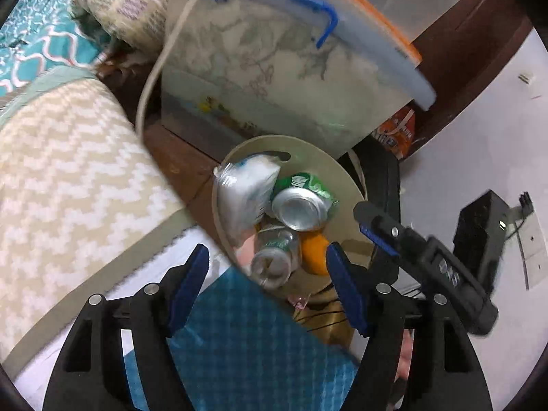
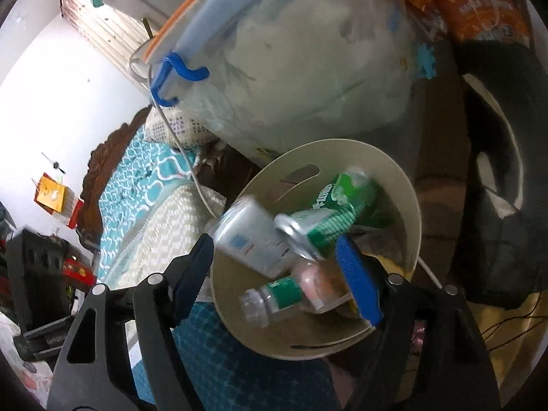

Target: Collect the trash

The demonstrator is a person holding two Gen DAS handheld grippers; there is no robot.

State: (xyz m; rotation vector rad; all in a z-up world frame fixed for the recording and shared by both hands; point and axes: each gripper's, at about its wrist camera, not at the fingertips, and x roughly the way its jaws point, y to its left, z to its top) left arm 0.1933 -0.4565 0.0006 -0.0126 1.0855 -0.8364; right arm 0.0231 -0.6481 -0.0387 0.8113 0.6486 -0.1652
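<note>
A beige round trash bin (image 1: 342, 174) (image 2: 407, 188) stands by the bed. In it lie a green can (image 1: 303, 202) (image 2: 328, 215), a clear plastic bottle with a green label (image 1: 274, 257) (image 2: 274, 299), a white packet (image 1: 245, 191) (image 2: 250, 236) and an orange thing (image 1: 315, 251). My left gripper (image 1: 267, 287) is open and empty above the bin's near side. My right gripper (image 2: 277, 281) is open over the bin, its fingers to either side of the can and packet; it also shows at the bin's right in the left wrist view (image 1: 380, 236).
A large clear storage box with blue latches (image 1: 284, 78) (image 2: 291, 68) stands behind the bin. A bed with a beige quilt (image 1: 68, 178) and a teal sheet (image 2: 144, 178) lies left. An orange snack bag (image 1: 397, 130) and a black bag (image 2: 500, 171) sit right.
</note>
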